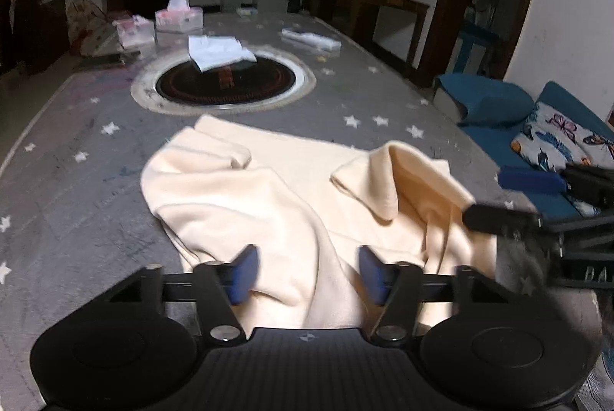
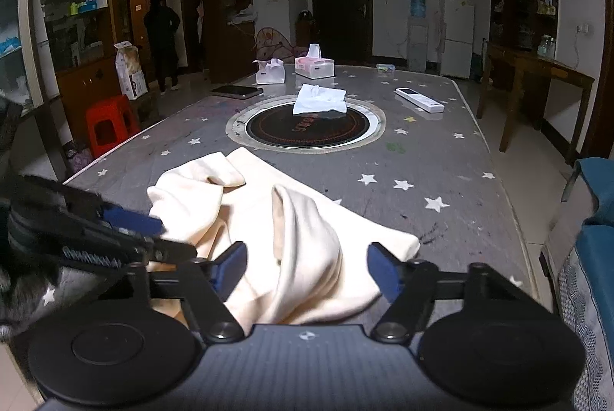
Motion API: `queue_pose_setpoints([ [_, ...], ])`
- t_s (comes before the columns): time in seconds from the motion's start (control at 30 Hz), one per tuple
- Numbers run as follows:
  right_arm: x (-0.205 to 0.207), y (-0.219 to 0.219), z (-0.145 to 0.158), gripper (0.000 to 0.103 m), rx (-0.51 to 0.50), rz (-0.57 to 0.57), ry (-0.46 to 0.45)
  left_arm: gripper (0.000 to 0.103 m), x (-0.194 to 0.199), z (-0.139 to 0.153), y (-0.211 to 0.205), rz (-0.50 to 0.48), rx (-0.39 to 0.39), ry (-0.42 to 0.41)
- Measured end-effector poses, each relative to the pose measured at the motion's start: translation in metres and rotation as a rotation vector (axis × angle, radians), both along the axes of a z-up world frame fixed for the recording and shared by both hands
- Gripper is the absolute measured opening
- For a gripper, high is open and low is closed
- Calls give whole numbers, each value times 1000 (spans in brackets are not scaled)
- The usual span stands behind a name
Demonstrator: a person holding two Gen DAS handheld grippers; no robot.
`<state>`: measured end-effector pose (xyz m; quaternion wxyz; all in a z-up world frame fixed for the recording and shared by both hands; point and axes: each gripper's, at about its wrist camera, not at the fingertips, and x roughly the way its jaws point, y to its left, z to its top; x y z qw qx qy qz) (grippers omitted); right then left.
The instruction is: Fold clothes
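Observation:
A cream garment (image 1: pixel 245 188) lies crumpled on the grey star-patterned table (image 1: pixel 69 203), near its front edge. My left gripper (image 1: pixel 309 274) is open, and a ridge of the cloth runs between its blue pads (image 1: pixel 245 271). From the right, my right gripper (image 1: pixel 483 196) reaches over the garment's raised fold. In the right wrist view the same garment (image 2: pixel 307 238) bulges up between the wide-open fingers of the right gripper (image 2: pixel 307 271). The left gripper (image 2: pixel 178 238) comes in from the left, over the cloth's edge.
A round black hob (image 2: pixel 307 131) is set into the table's middle with a white tissue (image 2: pixel 318 100) on it. Beyond it are tissue boxes (image 2: pixel 314 65), a remote (image 2: pixel 420 100) and a tablet (image 2: pixel 236 90). A blue sofa (image 1: pixel 495 111) stands to the right, a red stool (image 2: pixel 109 125) to the left. A person (image 2: pixel 161 38) stands in the far doorway.

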<state>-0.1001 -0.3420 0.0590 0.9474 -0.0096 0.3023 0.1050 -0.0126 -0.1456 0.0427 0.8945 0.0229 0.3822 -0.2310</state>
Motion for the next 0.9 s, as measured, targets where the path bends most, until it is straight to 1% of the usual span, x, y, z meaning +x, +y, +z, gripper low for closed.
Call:
queue_pose_setpoints([
  [0.03,3,1,0,67,-1,3,4,48,2,-3,0,-4,1,8],
  [0.1,10,5,-1,62,-17,13,10,32,3,-6,1,-12,-2,14],
  [0.13,14,8,-2,59,-30,22,21,30,3,-7,2,-16,-4,17],
  [0.2,21,11,-6,55,-42,29,36,18,4,-8,5,-17,-12,19],
  [0.23,24,12,-9,49,-44,31,46,17,4,-8,7,-15,-19,20],
  [0.3,26,11,-12,39,-43,25,52,9,3,-5,12,-13,-31,17],
  [0.37,23,5,-11,23,-38,8,45,6,2,-3,17,-10,-41,6],
  [0.47,17,-3,-11,10,-31,-18,34,4,-3,2,29,15,-60,-12],
  [0.53,13,-9,-10,4,-27,-36,26,3,-4,5,38,37,-71,-20],
  [0.8,-1,-31,-8,3,-7,-106,-3,3,-26,25,92,150,-110,-74],
  [0.9,-19,-43,-5,3,15,-146,-18,3,-41,35,114,190,-130,-96],
])
